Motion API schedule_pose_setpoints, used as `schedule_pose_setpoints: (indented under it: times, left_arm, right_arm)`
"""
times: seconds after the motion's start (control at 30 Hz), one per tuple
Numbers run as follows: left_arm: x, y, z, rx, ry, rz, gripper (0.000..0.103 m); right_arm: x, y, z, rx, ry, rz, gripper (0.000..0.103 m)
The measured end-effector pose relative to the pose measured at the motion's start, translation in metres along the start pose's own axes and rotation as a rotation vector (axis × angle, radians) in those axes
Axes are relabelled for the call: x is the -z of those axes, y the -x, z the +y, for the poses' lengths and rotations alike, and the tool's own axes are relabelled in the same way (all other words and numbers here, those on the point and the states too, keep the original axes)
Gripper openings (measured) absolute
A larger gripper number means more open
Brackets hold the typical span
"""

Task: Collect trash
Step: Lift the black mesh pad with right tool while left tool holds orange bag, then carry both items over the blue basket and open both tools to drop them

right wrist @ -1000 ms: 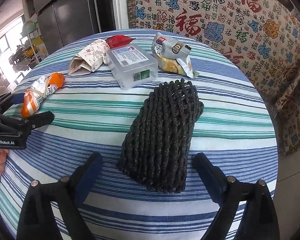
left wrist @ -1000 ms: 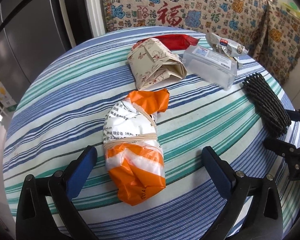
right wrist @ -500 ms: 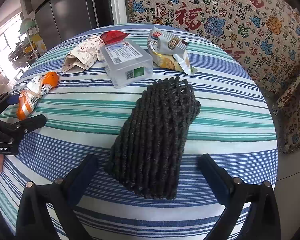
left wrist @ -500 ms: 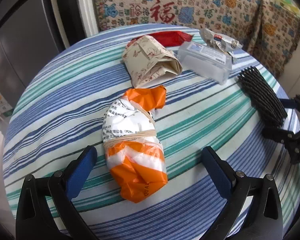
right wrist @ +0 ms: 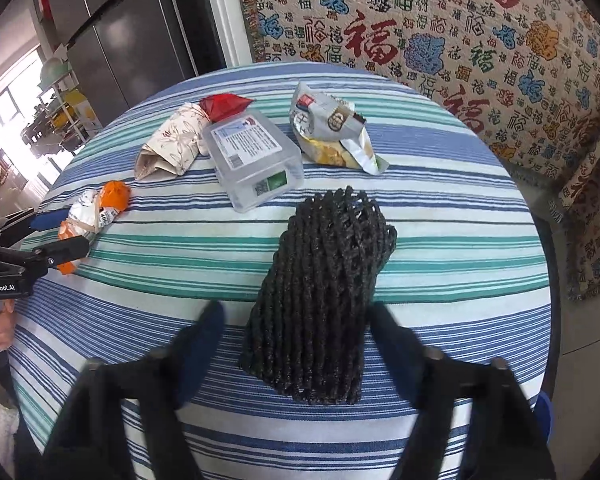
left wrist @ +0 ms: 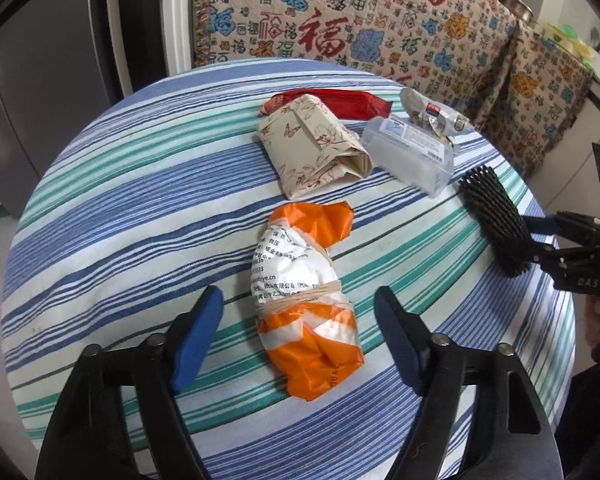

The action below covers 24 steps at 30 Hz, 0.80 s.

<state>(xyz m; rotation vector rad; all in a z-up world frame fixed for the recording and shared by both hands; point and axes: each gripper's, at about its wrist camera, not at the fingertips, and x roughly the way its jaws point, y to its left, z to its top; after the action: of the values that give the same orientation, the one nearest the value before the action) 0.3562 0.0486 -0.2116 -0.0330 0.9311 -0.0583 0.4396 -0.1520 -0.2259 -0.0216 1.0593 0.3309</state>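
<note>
An orange and white plastic bag bundle (left wrist: 304,304), tied with a rubber band, lies on the striped round table (left wrist: 132,216). My left gripper (left wrist: 296,296) straddles its near half; the jaws are closing, with a gap still showing on both sides. A black foam net sleeve (right wrist: 324,296) lies near the table's right side. My right gripper (right wrist: 296,308) is around its near end, jaws closing and blurred; the right pad is at the net's edge and the left pad is short of it. Each gripper also shows in the other's view: right gripper (left wrist: 540,238), left gripper (right wrist: 60,236).
Further back lie a folded floral paper pack (left wrist: 316,148), a red wrapper (left wrist: 348,102), a clear plastic box (right wrist: 256,160) and a crumpled snack bag (right wrist: 332,128). A patterned cloth (right wrist: 420,32) covers furniture behind. A dark fridge (right wrist: 132,44) stands left. A person's hand (right wrist: 0,324) holds the left gripper.
Both grippers' jaws have come in towards the things between them, the right one fast enough to blur. The left view has pulled back and up a little from the bag.
</note>
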Motion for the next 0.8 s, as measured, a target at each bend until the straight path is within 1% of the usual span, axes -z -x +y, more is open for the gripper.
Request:
schedule_pose_setpoints:
  times: [0.03,0.07,0.1,0.17,0.27,0.4,0.47,0.53,0.63,0.8]
  left_arm:
    - [0.001,0.001,0.000,0.008,0.003,-0.001,0.049]
    - [0.001,0.003,0.002,0.022,0.010,-0.005,0.049]
    - [0.002,0.006,0.003,0.031,0.017,-0.020,0.048]
    - [0.001,0.014,0.004,0.037,0.018,-0.042,0.048]
    - [0.002,0.028,0.003,0.066,0.039,-0.067,0.048]
    - [0.001,0.044,-0.021,0.117,0.025,-0.089,0.048]
    - [-0.002,0.047,-0.044,0.149,0.006,-0.093,0.048]
    - [-0.004,0.049,-0.073,0.167,-0.032,-0.100,0.048]
    - [-0.007,0.047,-0.124,0.210,-0.094,-0.100,0.048]
    - [-0.017,0.039,-0.220,0.256,-0.215,-0.092,0.048]
  right_arm:
    - [0.000,0.002,-0.002,0.007,-0.013,-0.015,0.031]
    - [-0.001,0.006,-0.006,-0.003,-0.026,-0.024,0.019]
    - [-0.002,0.012,-0.007,-0.027,-0.036,-0.030,0.019]
    - [-0.003,0.026,-0.008,-0.025,-0.022,-0.060,0.019]
    - [0.000,0.043,-0.008,-0.048,-0.016,-0.075,0.019]
    - [0.005,0.064,-0.014,-0.066,-0.022,-0.092,0.019]
    - [0.008,0.075,-0.021,-0.072,-0.036,-0.098,0.019]
    - [0.013,0.087,-0.035,-0.062,-0.051,-0.102,0.019]
    - [0.025,0.111,-0.064,-0.023,-0.088,-0.118,0.019]
    - [0.065,0.141,-0.130,0.075,-0.194,-0.113,0.019]
